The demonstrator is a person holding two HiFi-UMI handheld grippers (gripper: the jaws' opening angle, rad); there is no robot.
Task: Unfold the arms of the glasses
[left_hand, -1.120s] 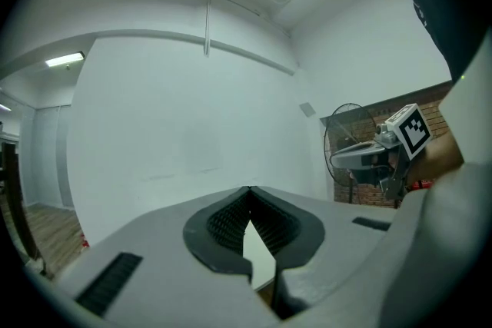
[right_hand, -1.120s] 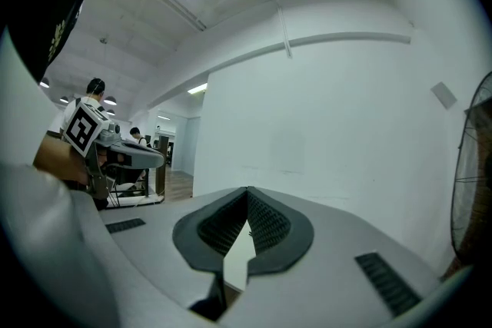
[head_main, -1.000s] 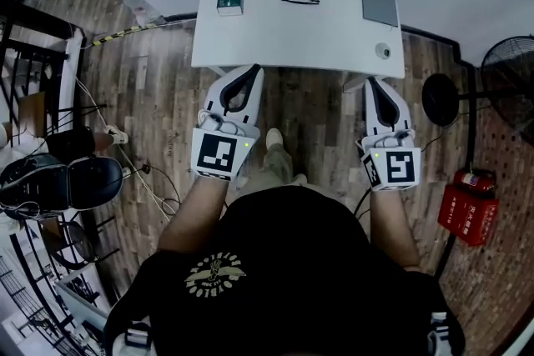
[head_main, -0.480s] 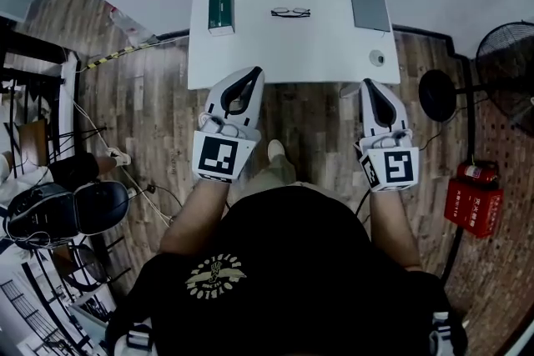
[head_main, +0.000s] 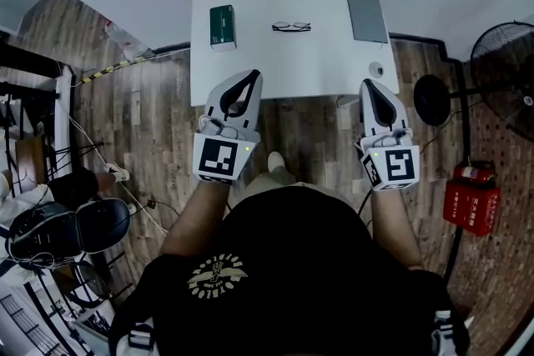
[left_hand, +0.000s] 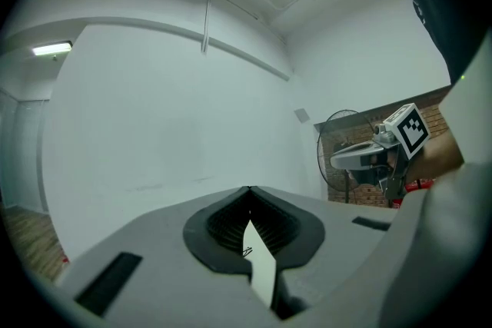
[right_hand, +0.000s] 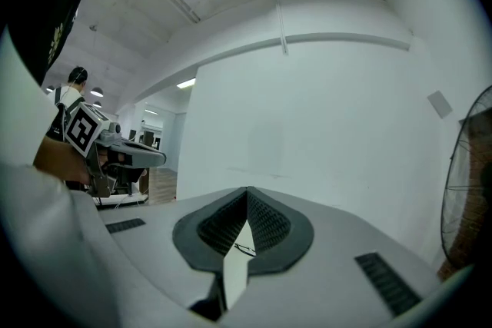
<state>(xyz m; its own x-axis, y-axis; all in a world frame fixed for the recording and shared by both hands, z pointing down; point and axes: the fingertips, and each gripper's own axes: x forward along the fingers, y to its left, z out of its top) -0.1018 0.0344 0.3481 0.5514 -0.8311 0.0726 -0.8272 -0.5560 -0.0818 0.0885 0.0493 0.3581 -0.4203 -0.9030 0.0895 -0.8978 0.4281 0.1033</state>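
Observation:
The thin dark-framed glasses (head_main: 291,27) lie on the white table (head_main: 284,67) at its far middle, too small to tell how their arms stand. My left gripper (head_main: 254,74) is shut and empty, with its tip over the table's front edge, well short of the glasses. My right gripper (head_main: 367,84) is likewise shut and empty, at the front right corner. In the left gripper view the jaws (left_hand: 247,189) meet at the tip, and the glasses (left_hand: 246,250) show in the slit. In the right gripper view the jaws (right_hand: 247,189) also meet, with the glasses (right_hand: 244,249) in the slit.
A green box (head_main: 222,27) lies at the table's left and a grey flat pad (head_main: 367,17) at its right, with a small round object (head_main: 376,69) near the right front corner. A black fan (head_main: 509,67) and red extinguishers (head_main: 470,205) stand to the right, chairs (head_main: 58,221) to the left.
In the head view the table has drawn nearer, and both gripper tips now reach its front edge. Both grippers stay shut, and the things on the table lie as before.

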